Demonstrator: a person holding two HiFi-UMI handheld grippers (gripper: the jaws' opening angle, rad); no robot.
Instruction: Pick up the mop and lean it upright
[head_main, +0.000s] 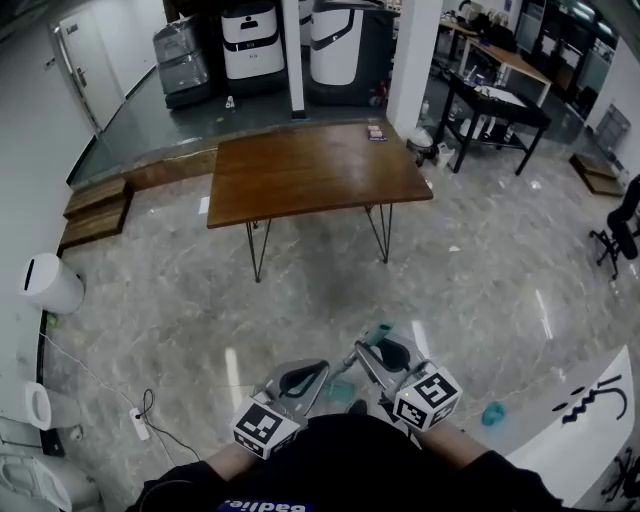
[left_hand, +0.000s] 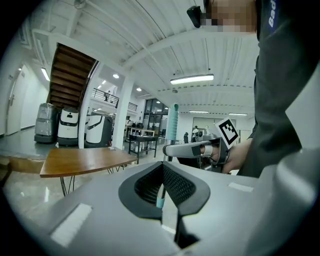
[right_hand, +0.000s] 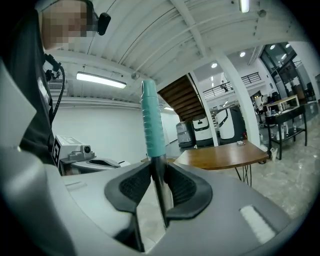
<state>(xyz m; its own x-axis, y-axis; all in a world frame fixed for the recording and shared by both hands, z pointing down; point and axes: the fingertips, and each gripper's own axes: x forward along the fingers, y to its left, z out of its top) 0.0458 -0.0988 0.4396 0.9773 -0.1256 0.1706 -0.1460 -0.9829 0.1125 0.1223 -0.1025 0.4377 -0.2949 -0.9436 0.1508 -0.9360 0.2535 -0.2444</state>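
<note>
The head view looks steeply down from above, with the left gripper and right gripper close at its lower edge. Each gripper view sits right behind its own jaws (wide-angle, very near) and faces roughly level. All three share the wooden table and the mop.

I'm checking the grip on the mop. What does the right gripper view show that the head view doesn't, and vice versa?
Only the right gripper view: the right gripper shut on the dark pole of the teal-handled mop. Only the head view: the white cylindrical bin and the white power strip. Both: the brown wooden table, the left gripper and the mop's teal handle.
</note>
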